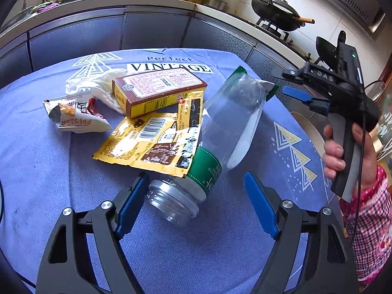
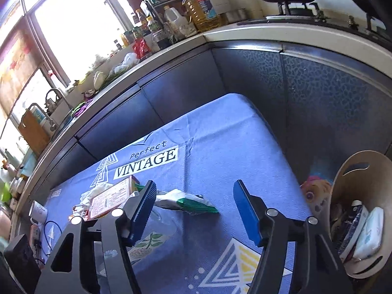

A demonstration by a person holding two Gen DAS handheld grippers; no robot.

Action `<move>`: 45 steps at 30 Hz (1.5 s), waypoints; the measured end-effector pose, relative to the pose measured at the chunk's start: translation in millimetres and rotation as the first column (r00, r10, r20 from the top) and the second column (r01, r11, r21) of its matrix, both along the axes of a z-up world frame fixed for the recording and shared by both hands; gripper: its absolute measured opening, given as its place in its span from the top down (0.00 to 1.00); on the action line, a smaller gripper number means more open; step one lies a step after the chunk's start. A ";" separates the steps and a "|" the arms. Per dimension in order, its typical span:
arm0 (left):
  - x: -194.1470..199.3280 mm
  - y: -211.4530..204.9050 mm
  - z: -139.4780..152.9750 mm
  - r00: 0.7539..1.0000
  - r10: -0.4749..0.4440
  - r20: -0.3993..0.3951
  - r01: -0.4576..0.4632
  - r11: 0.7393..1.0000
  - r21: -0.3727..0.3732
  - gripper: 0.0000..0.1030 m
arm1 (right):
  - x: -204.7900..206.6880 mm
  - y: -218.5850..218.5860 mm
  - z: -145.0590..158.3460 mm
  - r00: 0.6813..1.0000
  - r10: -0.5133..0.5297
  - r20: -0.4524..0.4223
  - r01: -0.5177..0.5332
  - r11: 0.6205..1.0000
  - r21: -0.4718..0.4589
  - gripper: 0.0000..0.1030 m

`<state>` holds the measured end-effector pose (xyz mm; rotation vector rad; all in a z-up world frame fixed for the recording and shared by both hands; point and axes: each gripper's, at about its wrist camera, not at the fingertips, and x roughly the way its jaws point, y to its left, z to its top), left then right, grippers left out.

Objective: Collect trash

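Observation:
Trash lies on a blue tablecloth (image 1: 36, 159): a clear plastic bottle (image 1: 196, 171) with a green label on its side, a clear bag with green edge (image 1: 242, 112) over it, a yellow wrapper (image 1: 152, 144), a brown and yellow box (image 1: 156, 90), a white snack packet (image 1: 78, 117) and crumpled tissue (image 1: 98, 85). My left gripper (image 1: 196, 201) is open, its jaws either side of the bottle's open neck, with the left pad (image 1: 132, 203) touching or nearly touching it. My right gripper (image 2: 193, 210) is open and empty above the cloth, also in the left wrist view (image 1: 301, 95). The bag (image 2: 188, 202) lies beyond it.
A tan round bin (image 2: 355, 178) holding some packets stands off the table's right edge. Grey cabinets (image 1: 156, 29) and a cluttered counter (image 2: 171, 44) run behind the table. A wok (image 1: 276, 12) sits on the stove at the back right.

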<state>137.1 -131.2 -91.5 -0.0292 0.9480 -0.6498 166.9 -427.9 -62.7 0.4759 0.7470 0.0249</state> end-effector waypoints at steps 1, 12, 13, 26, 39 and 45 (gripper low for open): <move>-1.7 -1.9 -0.5 1.000 -0.003 -0.003 0.003 1.000 0.004 0.34 | 2.4 1.0 -4.7 1.000 0.017 -0.011 -0.017 1.000 0.021 0.49; -47.2 -0.1 -2.1 0.995 -0.086 -0.046 0.084 0.995 -0.047 0.61 | -32.1 24.7 -21.2 0.998 0.044 -0.041 -0.041 0.996 0.075 0.99; -52.3 1.9 -2.1 0.994 -0.097 -0.048 0.094 0.994 -0.050 0.61 | -38.7 27.0 -20.8 0.998 0.047 -0.039 -0.044 0.997 0.071 0.99; -123.3 98.9 -0.6 1.000 0.013 -0.026 -0.013 1.000 -0.007 0.45 | -45.3 13.8 -6.8 0.999 -0.029 0.021 0.029 1.000 -0.011 0.21; -99.0 48.5 17.9 0.997 -0.004 0.076 0.000 0.998 0.059 0.16 | -11.1 56.2 -41.6 0.994 0.066 -0.086 -0.070 0.997 -0.045 0.88; -87.4 37.8 1.8 0.999 0.003 0.050 -0.008 0.996 0.091 0.17 | -82.8 66.9 -28.5 0.994 0.103 -0.027 -0.102 0.994 0.035 0.94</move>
